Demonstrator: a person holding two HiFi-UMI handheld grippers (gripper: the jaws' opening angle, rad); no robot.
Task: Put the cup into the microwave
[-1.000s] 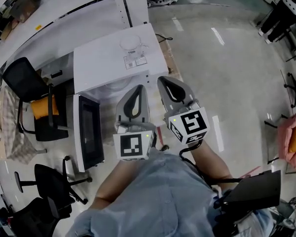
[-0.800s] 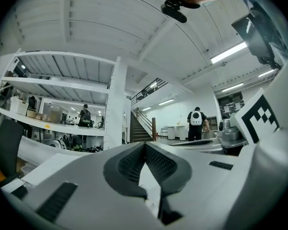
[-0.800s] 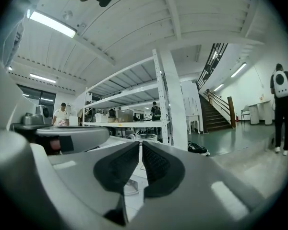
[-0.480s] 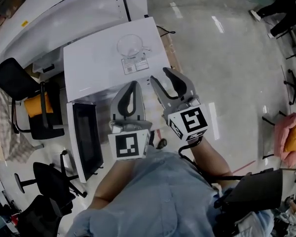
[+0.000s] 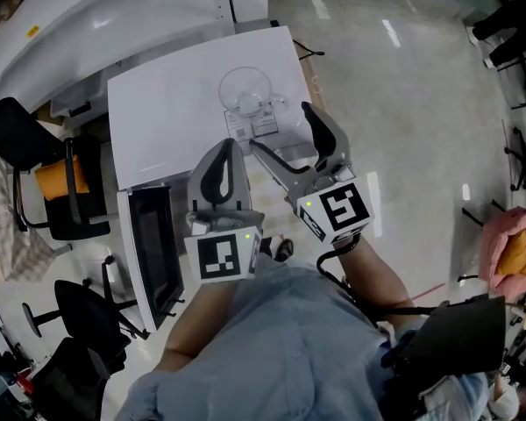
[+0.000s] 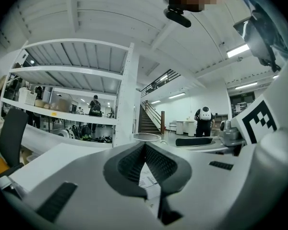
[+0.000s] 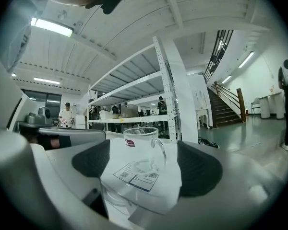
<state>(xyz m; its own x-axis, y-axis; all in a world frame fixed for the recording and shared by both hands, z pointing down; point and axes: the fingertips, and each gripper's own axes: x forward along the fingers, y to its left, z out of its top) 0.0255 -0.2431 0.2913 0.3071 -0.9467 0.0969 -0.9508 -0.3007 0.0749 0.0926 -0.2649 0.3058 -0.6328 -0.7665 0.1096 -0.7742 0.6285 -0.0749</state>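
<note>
A clear glass cup (image 5: 245, 90) with a handle stands on top of the white microwave (image 5: 158, 121), beside a printed label (image 5: 256, 125). The microwave's door (image 5: 153, 244) hangs open at the front left. My right gripper (image 5: 287, 137) is open, its jaws just widened, with nothing between them. The cup (image 7: 144, 150) stands a short way beyond its tips, centred in the right gripper view. My left gripper (image 5: 223, 152) is shut and empty, over the microwave's front edge. In the left gripper view its jaws (image 6: 145, 150) meet, with the cup's rim (image 6: 146, 137) just behind.
Black office chairs (image 5: 35, 156) (image 5: 79, 314) stand left of the microwave, one with an orange cushion. A long white shelf unit (image 5: 114, 16) runs behind. Grey floor (image 5: 403, 103) lies to the right, with a pink seat (image 5: 513, 253) at the far right. People stand far off.
Both grippers moved forward over the microwave top toward the cup. The right gripper's jaws went from shut to wide open. The left stayed shut.
</note>
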